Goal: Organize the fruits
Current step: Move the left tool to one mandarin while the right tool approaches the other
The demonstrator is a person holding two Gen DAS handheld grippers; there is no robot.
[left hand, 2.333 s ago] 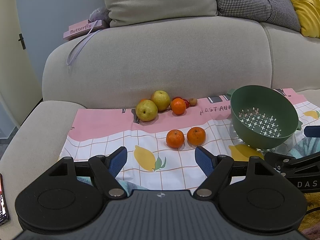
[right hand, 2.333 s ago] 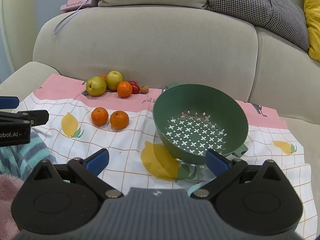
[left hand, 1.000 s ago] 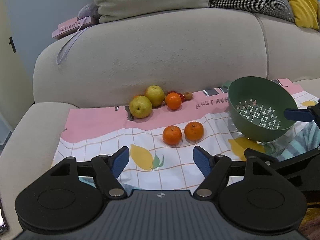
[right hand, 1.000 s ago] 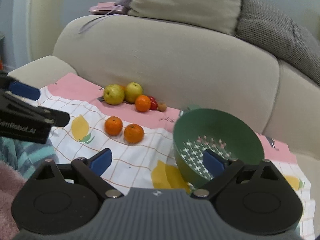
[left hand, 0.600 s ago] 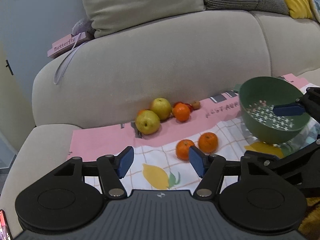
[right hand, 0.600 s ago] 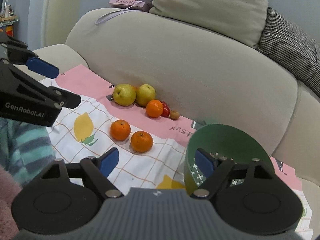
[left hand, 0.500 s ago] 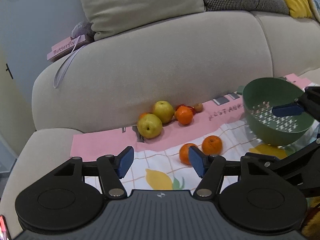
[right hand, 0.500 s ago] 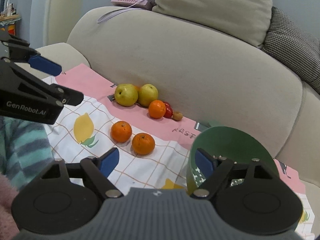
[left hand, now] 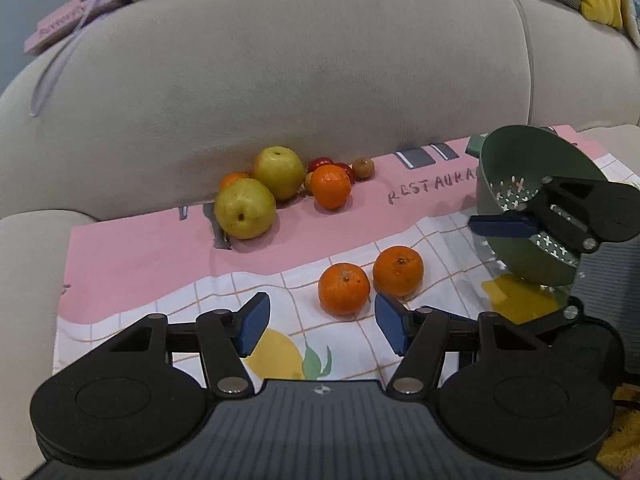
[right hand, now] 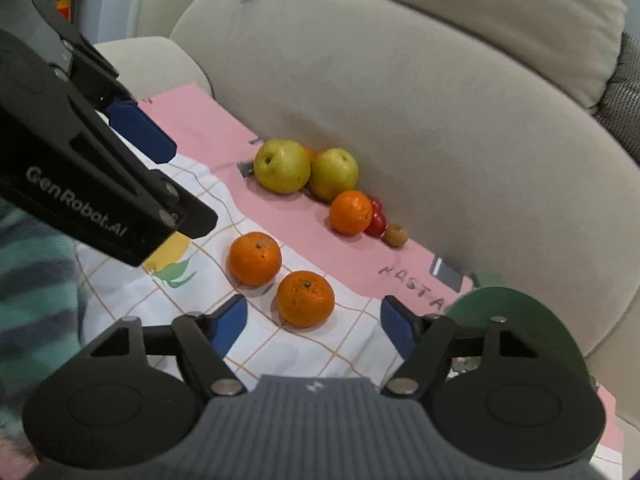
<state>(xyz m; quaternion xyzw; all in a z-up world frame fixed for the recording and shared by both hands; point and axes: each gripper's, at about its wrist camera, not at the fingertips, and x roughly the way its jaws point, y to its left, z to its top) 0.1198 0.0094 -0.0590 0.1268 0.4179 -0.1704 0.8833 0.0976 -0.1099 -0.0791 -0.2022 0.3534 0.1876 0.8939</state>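
Both my tools closing over the two near oranges on the sofa cloth

My left tool (left hand: 318, 326) and right tool (right hand: 314, 322) are half open, closing, gripping nothing. Just beyond lie two oranges (left hand: 344, 289) (right hand: 305, 298); the green colander (left hand: 532, 184) sits right; pears (left hand: 245, 208) and small fruits line the sofa back.

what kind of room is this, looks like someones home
Most likely a home living room: the fruit lies on a patterned cloth spread over a beige sofa seat, with cushions along its back.
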